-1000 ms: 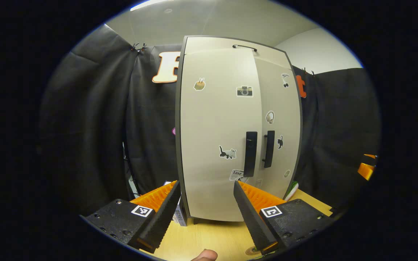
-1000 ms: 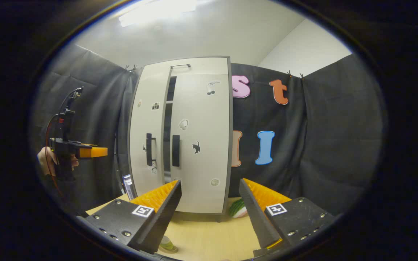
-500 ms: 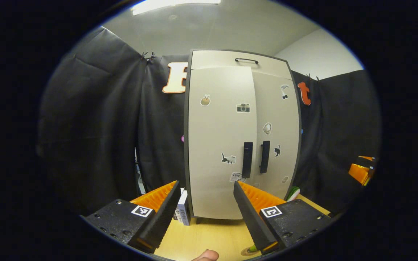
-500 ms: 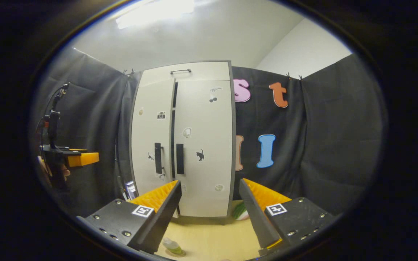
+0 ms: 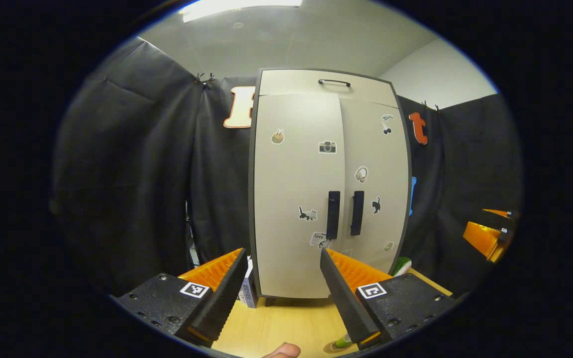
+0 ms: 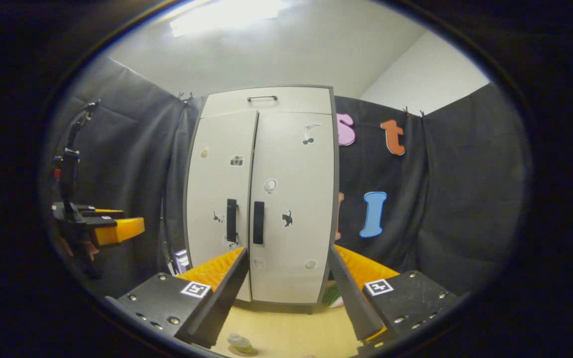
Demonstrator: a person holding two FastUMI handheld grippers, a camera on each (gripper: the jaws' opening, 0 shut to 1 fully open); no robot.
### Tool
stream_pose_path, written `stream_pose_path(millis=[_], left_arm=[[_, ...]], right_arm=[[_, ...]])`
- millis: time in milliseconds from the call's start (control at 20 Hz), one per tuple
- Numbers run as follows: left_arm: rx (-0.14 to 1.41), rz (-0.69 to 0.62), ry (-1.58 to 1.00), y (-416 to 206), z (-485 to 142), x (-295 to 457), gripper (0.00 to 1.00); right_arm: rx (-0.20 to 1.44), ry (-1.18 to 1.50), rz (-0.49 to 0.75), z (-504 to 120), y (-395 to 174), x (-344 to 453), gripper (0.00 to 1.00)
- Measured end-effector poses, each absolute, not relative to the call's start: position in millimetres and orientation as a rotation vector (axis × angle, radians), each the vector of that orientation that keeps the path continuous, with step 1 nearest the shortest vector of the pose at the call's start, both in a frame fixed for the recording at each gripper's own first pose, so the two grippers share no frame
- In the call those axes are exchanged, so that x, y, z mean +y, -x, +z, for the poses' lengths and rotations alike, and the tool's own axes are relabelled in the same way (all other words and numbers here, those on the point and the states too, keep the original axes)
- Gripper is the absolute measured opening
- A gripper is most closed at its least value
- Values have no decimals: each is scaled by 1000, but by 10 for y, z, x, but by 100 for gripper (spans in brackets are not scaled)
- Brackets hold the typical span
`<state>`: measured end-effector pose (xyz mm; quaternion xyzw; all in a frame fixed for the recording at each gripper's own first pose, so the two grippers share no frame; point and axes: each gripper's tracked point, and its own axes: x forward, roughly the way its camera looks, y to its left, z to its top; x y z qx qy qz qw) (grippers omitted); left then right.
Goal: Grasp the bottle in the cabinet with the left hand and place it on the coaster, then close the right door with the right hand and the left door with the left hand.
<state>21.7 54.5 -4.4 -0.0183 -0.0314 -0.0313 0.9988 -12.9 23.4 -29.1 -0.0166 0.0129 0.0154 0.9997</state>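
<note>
The left gripper (image 5: 281,293) is hanging back from the cabinet (image 5: 296,174) with its fingers spread and holding nothing, since the left door (image 5: 291,199) is lying flush with the frame and needing no more push. The bottle (image 6: 239,342) is standing on the coaster (image 5: 334,347) on the wooden table (image 5: 286,325), in front of the cabinet. The right door (image 6: 294,209) is sitting shut as well, so the right gripper (image 6: 291,293) is waiting spread and empty.
</note>
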Motion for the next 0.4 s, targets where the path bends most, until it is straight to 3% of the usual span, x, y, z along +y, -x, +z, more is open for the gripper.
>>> stream_pose_path(millis=[400], left_arm=[[-69, -87, 48, -315, -52, 474, 93]], right_arm=[[38, 61, 8, -343, 79, 229, 96]])
